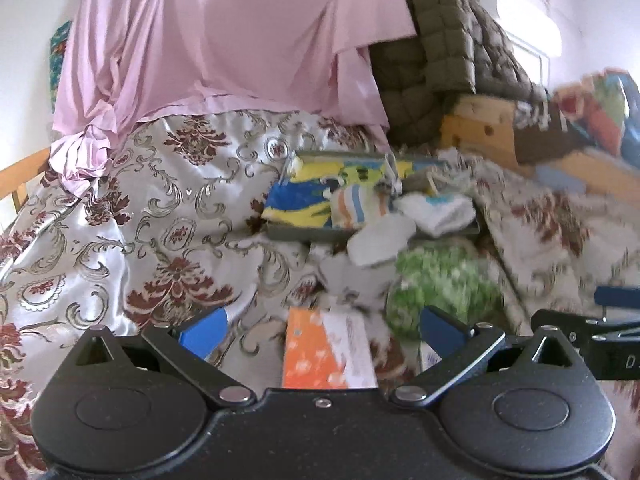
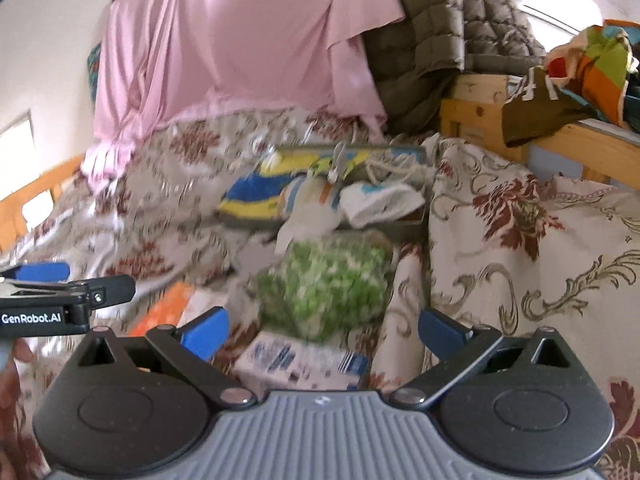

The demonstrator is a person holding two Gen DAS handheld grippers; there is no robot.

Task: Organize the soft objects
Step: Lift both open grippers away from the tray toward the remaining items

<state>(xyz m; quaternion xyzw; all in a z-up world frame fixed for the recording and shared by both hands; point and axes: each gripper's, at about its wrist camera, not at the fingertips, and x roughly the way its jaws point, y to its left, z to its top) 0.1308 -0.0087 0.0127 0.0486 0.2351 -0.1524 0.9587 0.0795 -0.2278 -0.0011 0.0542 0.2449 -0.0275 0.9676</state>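
Both tongs are spread wide and pinch nothing: the left gripper [image 1: 324, 330] hangs over an orange packet [image 1: 320, 356], the right gripper [image 2: 322, 328] over a blue-printed packet [image 2: 300, 360]. Just beyond them a green fuzzy bundle [image 2: 324, 284] lies on the flowered bedspread [image 1: 120, 220]. Farther back, a grey tray [image 1: 296, 234] holds a blue-yellow cloth [image 1: 296, 200], a striped sock [image 1: 356, 204] and a white sock [image 1: 436, 208].

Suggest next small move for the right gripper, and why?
Probably ease the right gripper forward and down onto the green fuzzy bundle. Its jaws stand open and empty, the bundle lies loose on the bedspread just ahead, outside the tray of folded cloths.
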